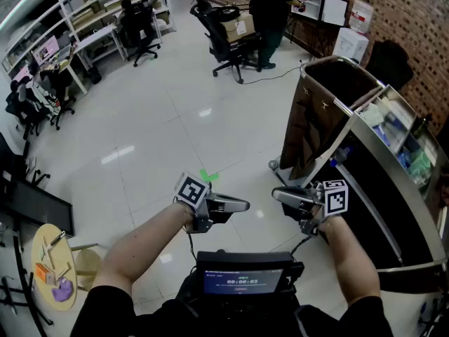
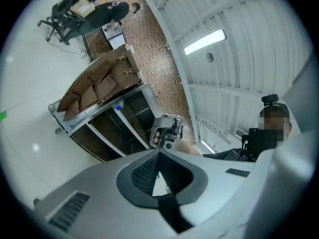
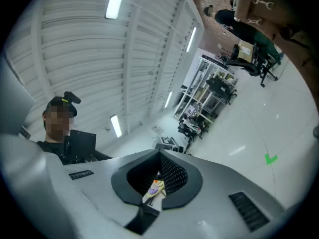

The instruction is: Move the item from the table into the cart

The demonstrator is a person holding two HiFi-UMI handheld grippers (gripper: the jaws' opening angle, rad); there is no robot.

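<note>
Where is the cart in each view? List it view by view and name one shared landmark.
Head view: the cart fills the right side.
Left gripper view: the cart sits left of centre and looks tilted.
Right gripper view: not in it.
Shared landmark: the green floor mark, at the far left edge and at lower right.

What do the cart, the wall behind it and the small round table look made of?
The cart has shiny silver rails, likely metal, and dark panels I cannot identify. The wall is matte reddish brick with mortar lines. The round table has a pale yellowish top, perhaps wood or laminate; too small to tell.
</note>
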